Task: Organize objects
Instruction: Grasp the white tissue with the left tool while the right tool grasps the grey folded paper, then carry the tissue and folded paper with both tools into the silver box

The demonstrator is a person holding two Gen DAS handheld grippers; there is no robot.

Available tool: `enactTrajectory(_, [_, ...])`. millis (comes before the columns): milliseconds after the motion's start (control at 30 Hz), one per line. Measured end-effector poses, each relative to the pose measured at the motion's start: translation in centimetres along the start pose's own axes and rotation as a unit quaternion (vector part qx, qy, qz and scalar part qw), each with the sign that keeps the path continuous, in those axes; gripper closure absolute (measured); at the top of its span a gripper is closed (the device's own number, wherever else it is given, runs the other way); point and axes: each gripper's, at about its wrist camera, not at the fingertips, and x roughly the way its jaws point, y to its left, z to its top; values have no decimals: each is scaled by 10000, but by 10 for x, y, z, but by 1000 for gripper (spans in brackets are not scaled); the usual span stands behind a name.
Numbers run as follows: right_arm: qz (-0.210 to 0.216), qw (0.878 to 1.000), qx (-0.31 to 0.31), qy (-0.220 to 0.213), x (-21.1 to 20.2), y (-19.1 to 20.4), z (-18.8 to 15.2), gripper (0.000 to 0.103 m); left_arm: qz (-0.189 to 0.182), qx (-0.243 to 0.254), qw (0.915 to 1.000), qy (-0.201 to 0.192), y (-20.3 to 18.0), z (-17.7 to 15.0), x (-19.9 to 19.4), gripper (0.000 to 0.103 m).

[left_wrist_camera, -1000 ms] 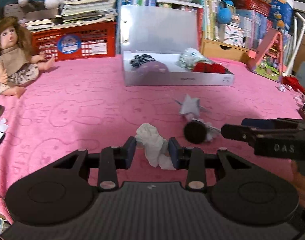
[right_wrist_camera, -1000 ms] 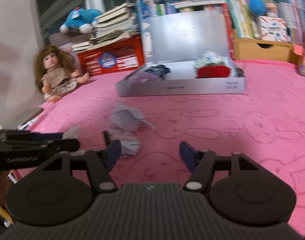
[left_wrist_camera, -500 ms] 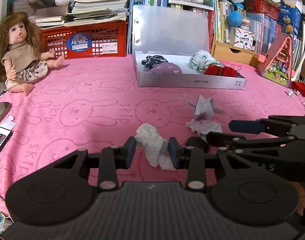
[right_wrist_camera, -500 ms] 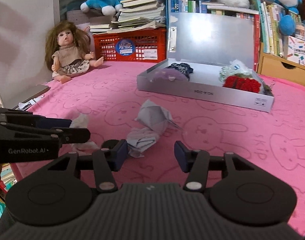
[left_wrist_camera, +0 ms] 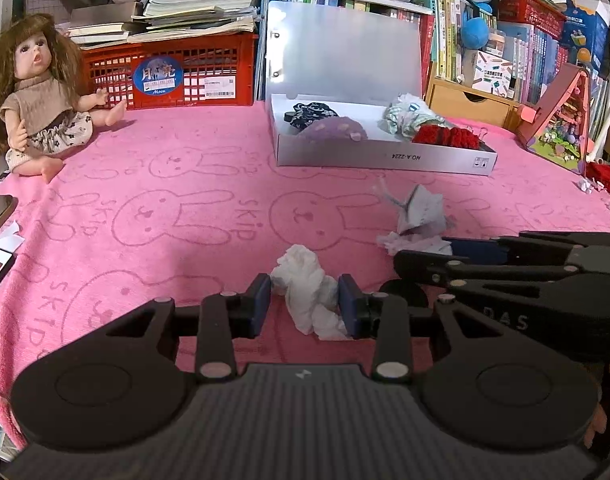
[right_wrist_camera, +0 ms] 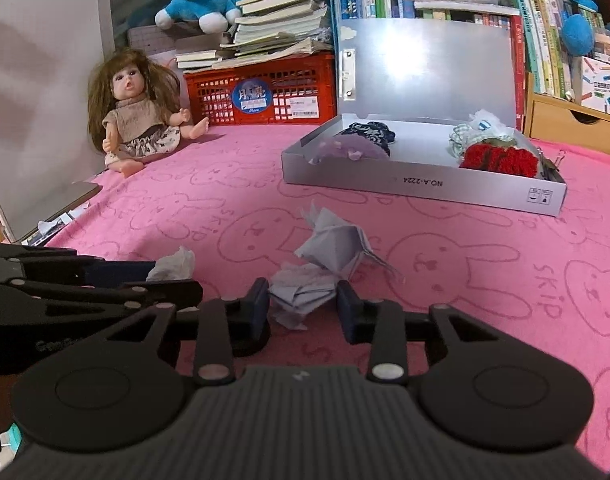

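left gripper [left_wrist_camera: 305, 307]: fingers pinching white tissue wad [left_wrist_camera: 307, 292], pads touching both sides; wad at table level on pink blanket [left_wrist_camera: 165, 208], lift-off not confirmable.
right gripper [right_wrist_camera: 303, 307]: fingers closed in around crumpled grey paper [right_wrist_camera: 301, 290], pads at or near contact; firm clamp not confirmable.
folded paper piece [right_wrist_camera: 337, 246]: loose, just behind grey paper, touching it; not gripped.
grey box [right_wrist_camera: 425, 186]: lid propped open at far side, well apart from both grippers; already holds dark, purple, checked and red soft items. Likely drop target, hence open.
placement logic: one scrap per gripper, side by side, probably for a paired carry.
doll [right_wrist_camera: 135, 108]: seated at far left, clear of the likely path to the box.
risk: light paper, may slip or drag neighbour along.
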Motion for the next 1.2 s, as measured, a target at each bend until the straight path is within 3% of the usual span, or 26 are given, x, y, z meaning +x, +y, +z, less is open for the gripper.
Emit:
enactTrajectory(400, [92,9990,326,-278,-35,-15,3,63,-132,9,9997,-187,-9,13,-5,63])
enactTrajectory(867, [-124,9929,879,-789,-69,-46,9,63,-193,157,9990,-363,-29,26,-7,63])
enactTrajectory(1200, [-411,9932,855,-675,-67,-55,11,63,-147,-150,9976,-658,-42,21,-13,63])
